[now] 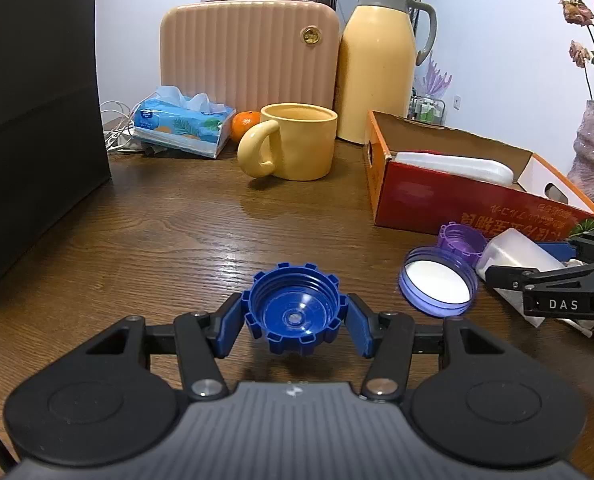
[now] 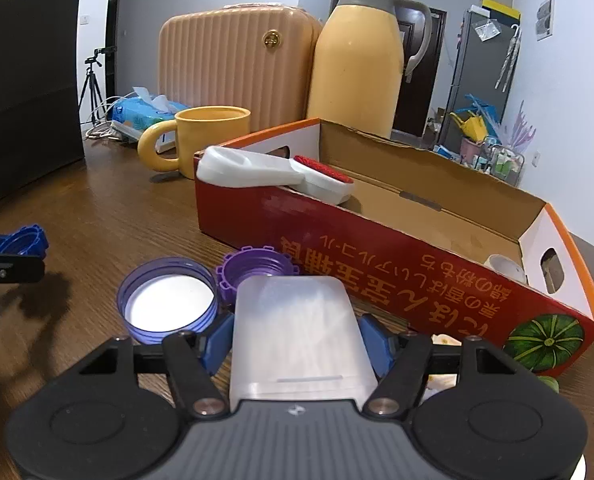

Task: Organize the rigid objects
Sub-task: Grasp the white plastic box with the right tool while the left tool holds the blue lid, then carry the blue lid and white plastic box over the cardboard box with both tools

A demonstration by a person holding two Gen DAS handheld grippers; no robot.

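Observation:
My left gripper (image 1: 295, 322) is shut on a blue notched bottle cap (image 1: 293, 304), held open side up just above the wooden table (image 1: 157, 240). My right gripper (image 2: 297, 340) is shut on a translucent white plastic case (image 2: 297, 320), with a blue pad pressed against each side. Just ahead of it lie a purple notched cap (image 2: 257, 270) and a purple lid with a white liner (image 2: 169, 300). Beyond them stands an open red cardboard box (image 2: 377, 248) holding a white lint brush (image 2: 277, 172) with a red pad. The left gripper's view shows the right gripper (image 1: 537, 268) at the right edge.
A yellow mug (image 1: 297, 140), a yellow thermos jug (image 1: 377, 64), a pink ribbed case (image 1: 249, 48), a tissue pack (image 1: 181, 124) and an orange (image 1: 245, 122) stand at the back. A black panel (image 1: 37, 120) blocks the left side. A vase (image 1: 593, 144) stands at far right.

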